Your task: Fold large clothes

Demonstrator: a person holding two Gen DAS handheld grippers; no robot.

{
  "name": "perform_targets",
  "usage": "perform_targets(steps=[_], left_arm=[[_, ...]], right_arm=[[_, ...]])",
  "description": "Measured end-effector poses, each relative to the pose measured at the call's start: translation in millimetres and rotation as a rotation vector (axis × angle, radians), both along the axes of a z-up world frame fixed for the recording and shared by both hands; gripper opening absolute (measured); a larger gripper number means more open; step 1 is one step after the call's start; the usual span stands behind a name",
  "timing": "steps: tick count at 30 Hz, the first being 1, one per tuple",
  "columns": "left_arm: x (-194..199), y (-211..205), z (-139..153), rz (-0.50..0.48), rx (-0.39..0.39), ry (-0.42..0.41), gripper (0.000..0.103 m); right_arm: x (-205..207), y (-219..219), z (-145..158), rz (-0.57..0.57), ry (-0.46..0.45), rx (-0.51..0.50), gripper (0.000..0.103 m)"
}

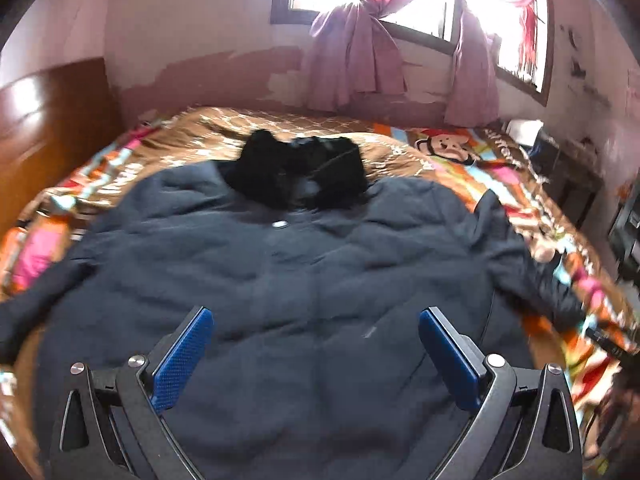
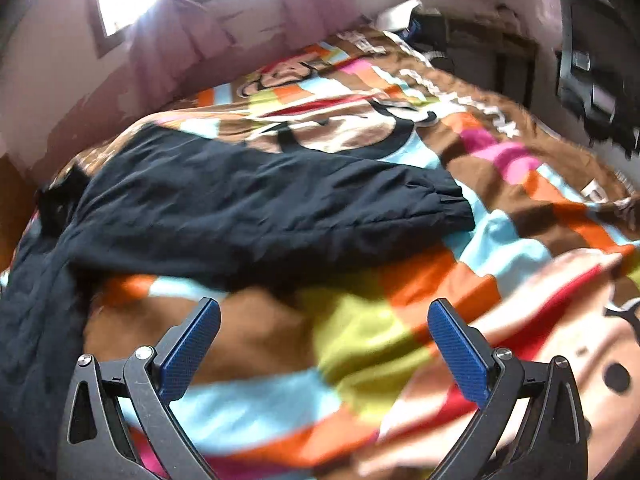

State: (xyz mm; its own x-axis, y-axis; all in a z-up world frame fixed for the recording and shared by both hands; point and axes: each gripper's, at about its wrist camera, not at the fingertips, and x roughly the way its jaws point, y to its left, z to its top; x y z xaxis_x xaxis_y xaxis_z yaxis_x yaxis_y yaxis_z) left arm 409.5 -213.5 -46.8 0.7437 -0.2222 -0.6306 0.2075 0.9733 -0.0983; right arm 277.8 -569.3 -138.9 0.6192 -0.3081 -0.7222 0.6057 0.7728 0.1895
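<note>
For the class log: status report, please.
Both tongs open, left, right. Navy jacket spread on bedspread, unfolded. Nothing blocking.

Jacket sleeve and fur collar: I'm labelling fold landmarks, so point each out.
jacket sleeve (image 2: 280,204), right wrist view, mid-sleeve fabric.
fur collar (image 1: 300,172), left wrist view, middle of the black fur.

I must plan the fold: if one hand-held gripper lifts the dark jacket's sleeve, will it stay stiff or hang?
The dark jacket looks puffy and wrinkled, so probably floppy. Its sleeve would likely droop and drag. Padding suggests bulk.
</note>
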Motion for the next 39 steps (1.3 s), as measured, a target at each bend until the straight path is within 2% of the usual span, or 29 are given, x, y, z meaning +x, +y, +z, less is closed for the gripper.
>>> perform_targets(steps=[3, 5, 7, 11, 12, 14, 15, 18, 20, 23, 28, 33, 36, 39], left_arm=[[28.5, -38.7, -17.5, -0.059, -0.069, 0.027, 0.103], [45.1, -65.9, -30.4, -0.11, -0.098, 0.062, 0.103], [61.8, -90.2, -41.8, -0.144, -0.097, 0.108, 0.103], [79.3, -123.3, -58.5, -0.196, -0.062, 0.161, 0.103], [81.4, -128.3, -62.3, -0.204, -0.053, 0.176, 0.103], [88.7, -138.5, -75.2, -0.212, -0.011, 0.222, 0.103], [90.7, -141.6, -80.2, -0.216, 0.0, 0.234, 0.103], [89.5, -141.1, -84.6, -0.222, 0.018, 0.241, 0.103], [89.2, -142.3, -84.1, -0.225, 0.03, 0.247, 0.103], [82.8, -126.5, -69.8, -0.206, -0.013, 0.218, 0.103], [71.9, -66.0, -18.4, -0.113, -0.052, 0.114, 0.102], [63.0, 12.1, 24.2, -0.023, -0.086, 0.086, 0.102], [53.8, 71.0, 46.0, 0.029, -0.101, 0.067, 0.102], [43.9, 126.3, 57.5, 0.074, -0.111, 0.06, 0.102]], right_arm=[[17.1, -40.4, -19.3, -0.076, -0.036, 0.15, 0.101], [27.6, -60.2, -35.6, -0.143, -0.038, 0.201, 0.093], [34.3, -73.8, -48.2, -0.203, -0.063, 0.238, 0.074], [45.7, -94.4, -74.8, -0.289, -0.136, 0.375, 0.071], [47.3, -96.9, -81.1, -0.31, -0.155, 0.405, 0.066], [50.2, -97.9, -89.9, -0.349, -0.169, 0.43, 0.044], [52.1, -98.1, -92.0, -0.37, -0.163, 0.422, 0.029], [57.1, -92.1, -88.7, -0.36, -0.173, 0.385, 0.009], [62.2, -87.3, -73.5, -0.33, -0.186, 0.329, 0.007], [70.9, -75.4, -33.1, -0.277, -0.226, 0.238, 0.006], [75.6, -35.6, 65.5, -0.155, -0.327, 0.042, 0.006], [98.7, 44.8, 152.0, 0.112, -0.372, -0.058, 0.006], [121.0, 109.6, 189.8, 0.266, -0.382, -0.141, 0.006], [140.3, 175.9, 209.1, 0.408, -0.363, -0.204, 0.006]])
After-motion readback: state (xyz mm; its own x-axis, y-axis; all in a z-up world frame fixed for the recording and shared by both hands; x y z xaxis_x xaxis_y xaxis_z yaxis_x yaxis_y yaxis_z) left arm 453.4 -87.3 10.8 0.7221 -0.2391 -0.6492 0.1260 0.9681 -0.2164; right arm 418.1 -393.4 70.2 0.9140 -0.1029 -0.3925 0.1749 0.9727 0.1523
